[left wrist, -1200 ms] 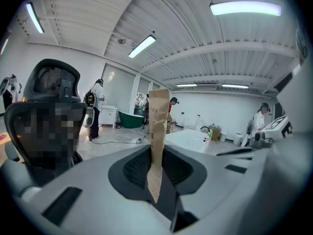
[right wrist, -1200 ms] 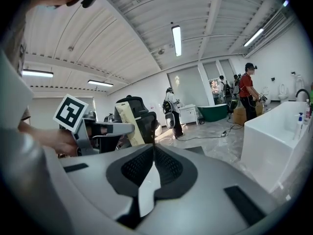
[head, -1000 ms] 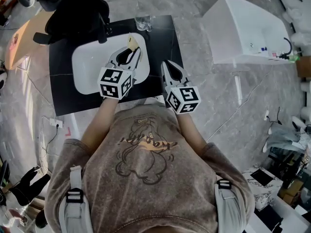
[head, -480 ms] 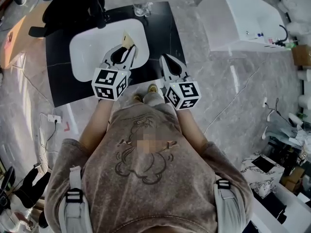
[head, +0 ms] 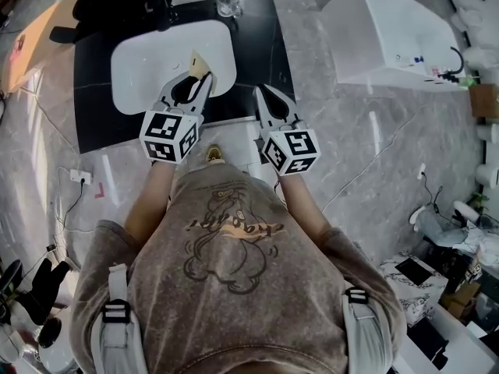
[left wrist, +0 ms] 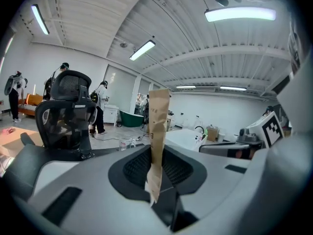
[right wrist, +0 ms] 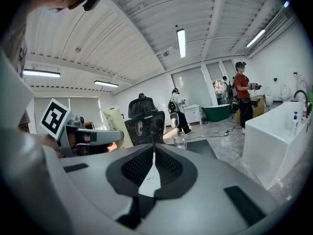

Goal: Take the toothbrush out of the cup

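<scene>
Gripping the toothbrush [left wrist: 157,131], a flat tan strip standing upright, my left gripper [head: 195,75] is clamped on its lower end and hangs over the near right part of the white sink [head: 140,61]. My right gripper [head: 263,93] sits just right of the sink over the black counter [head: 93,123], jaws pressed together on nothing. The glass cup [head: 227,5] stands beyond the sink's far edge, well apart from the toothbrush.

A brown-grey short-sleeved T-shirt [head: 234,302] with a dark line-drawn cartoon [head: 230,240] on its front, grey straps [head: 118,341] with black buckles [head: 115,312] over its shoulders, and beyond its collar the grey-and-black left claw [head: 201,76] and right claw [head: 263,92], each bearing a black-and-white marker cube [head: 168,136].
</scene>
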The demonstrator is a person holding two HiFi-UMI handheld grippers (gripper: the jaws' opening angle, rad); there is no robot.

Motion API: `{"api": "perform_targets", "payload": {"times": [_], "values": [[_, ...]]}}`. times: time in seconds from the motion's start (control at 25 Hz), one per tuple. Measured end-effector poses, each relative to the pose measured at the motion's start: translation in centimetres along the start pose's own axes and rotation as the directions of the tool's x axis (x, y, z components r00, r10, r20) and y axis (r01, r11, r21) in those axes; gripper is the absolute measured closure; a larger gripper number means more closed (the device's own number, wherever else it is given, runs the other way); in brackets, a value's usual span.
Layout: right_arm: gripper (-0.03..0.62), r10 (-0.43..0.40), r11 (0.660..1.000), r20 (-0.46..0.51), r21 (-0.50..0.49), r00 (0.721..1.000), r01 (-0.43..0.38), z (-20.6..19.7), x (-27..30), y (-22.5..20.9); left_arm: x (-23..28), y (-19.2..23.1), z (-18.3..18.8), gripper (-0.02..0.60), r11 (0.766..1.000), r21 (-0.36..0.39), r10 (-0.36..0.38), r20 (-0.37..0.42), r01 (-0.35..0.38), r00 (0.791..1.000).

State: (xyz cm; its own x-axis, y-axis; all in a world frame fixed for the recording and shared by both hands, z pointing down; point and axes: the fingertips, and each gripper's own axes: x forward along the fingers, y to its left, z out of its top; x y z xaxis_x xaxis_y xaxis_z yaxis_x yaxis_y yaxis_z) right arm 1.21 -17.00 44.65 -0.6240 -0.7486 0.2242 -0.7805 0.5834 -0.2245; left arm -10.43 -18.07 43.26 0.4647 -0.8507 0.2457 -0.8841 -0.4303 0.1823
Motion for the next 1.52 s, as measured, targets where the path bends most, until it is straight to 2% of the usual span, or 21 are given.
{"api": "perform_targets", "payload": {"times": [0.76, 0.96, 1.16, 1.32, 1.52], "values": [[0.568, 0.117, 0.993, -0.010, -0.031, 0.993, -0.117, -2.2, -9.2, 2.1, -8.1, -8.6, -4.4, 0.505, 0.992, -0.066, 0.112, 0.024, -0.110, 0.993], [0.568, 0.132, 0.991, -0.008, -0.036, 0.991, -0.132, -2.4, -10.8, 2.5, -9.0, -9.9, -4.9, 0.505, 0.991, -0.069, 0.120, 0.022, -0.118, 0.993], [0.568, 0.141, 0.989, -0.018, -0.038, 0.990, -0.142, -2.8, -10.2, 3.2, -9.2, -9.2, -5.3, 0.505, 0.990, -0.077, 0.118, 0.016, -0.117, 0.993], [0.568, 0.154, 0.987, -0.012, -0.041, 0.988, -0.155, -2.6, -11.9, 2.9, -9.5, -11.4, -5.1, 0.505, 0.991, -0.068, 0.115, 0.017, -0.114, 0.993], [0.568, 0.161, 0.986, -0.010, -0.040, 0.987, -0.161, -3.0, -12.2, 3.5, -9.9, -11.7, -5.3, 0.505, 0.992, -0.063, 0.108, 0.019, -0.106, 0.994]]}}
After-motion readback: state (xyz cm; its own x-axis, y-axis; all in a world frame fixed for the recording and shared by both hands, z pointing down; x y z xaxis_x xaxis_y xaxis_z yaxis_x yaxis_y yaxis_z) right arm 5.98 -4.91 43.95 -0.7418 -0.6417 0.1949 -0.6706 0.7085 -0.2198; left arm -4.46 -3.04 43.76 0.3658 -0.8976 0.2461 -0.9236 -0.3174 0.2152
